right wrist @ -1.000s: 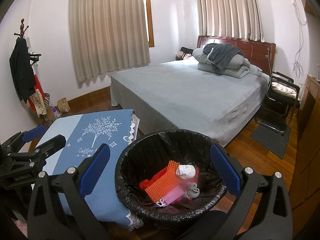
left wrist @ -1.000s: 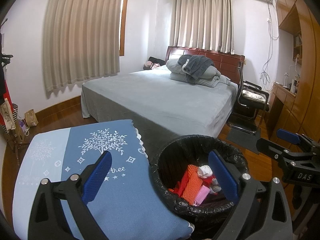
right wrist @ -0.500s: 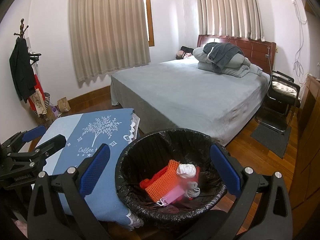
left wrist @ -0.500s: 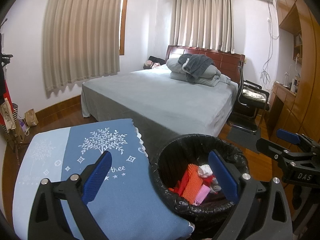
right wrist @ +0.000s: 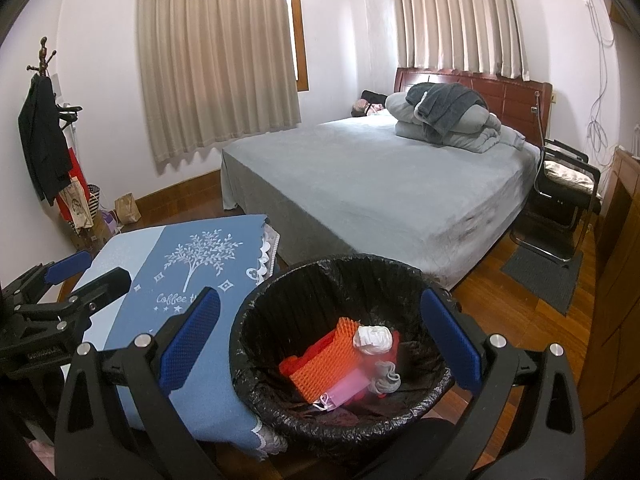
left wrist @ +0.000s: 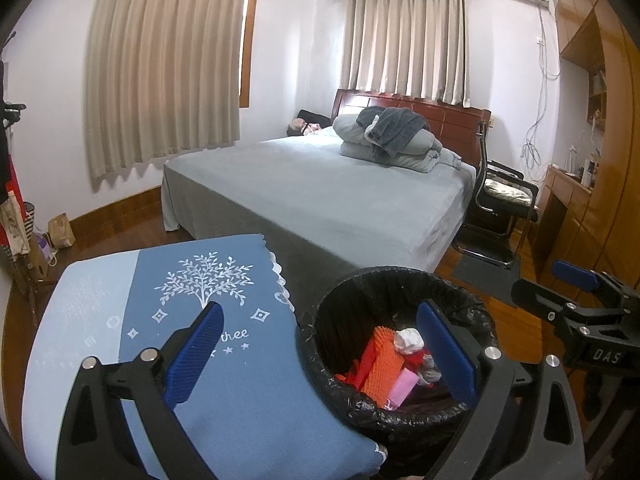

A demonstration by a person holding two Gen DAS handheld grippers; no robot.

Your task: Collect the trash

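Note:
A bin lined with a black bag (left wrist: 332, 320) (right wrist: 256, 304) stands on the floor beside a small table. Inside lie an orange mesh piece (left wrist: 382, 362) (right wrist: 326, 362), a white crumpled wad (left wrist: 409, 339) (right wrist: 374, 338), a pink piece (left wrist: 402, 386) (right wrist: 347, 388) and a grey scrap (right wrist: 386, 374). My left gripper (left wrist: 320, 350) is open and empty, above the table's right edge and the bin's left rim. My right gripper (right wrist: 320, 342) is open and empty, held over the bin. The right gripper also shows at the right of the left wrist view (left wrist: 576, 292).
The table has a blue cloth with a white tree print (left wrist: 120, 320) (right wrist: 160, 256). A grey bed (left wrist: 320, 192) (right wrist: 380, 188) stands behind, a black chair (left wrist: 500, 200) (right wrist: 568, 188) to its right. Wooden cabinets (left wrist: 600, 160) line the right wall. A coat rack (right wrist: 44, 128) and bags stand at the left.

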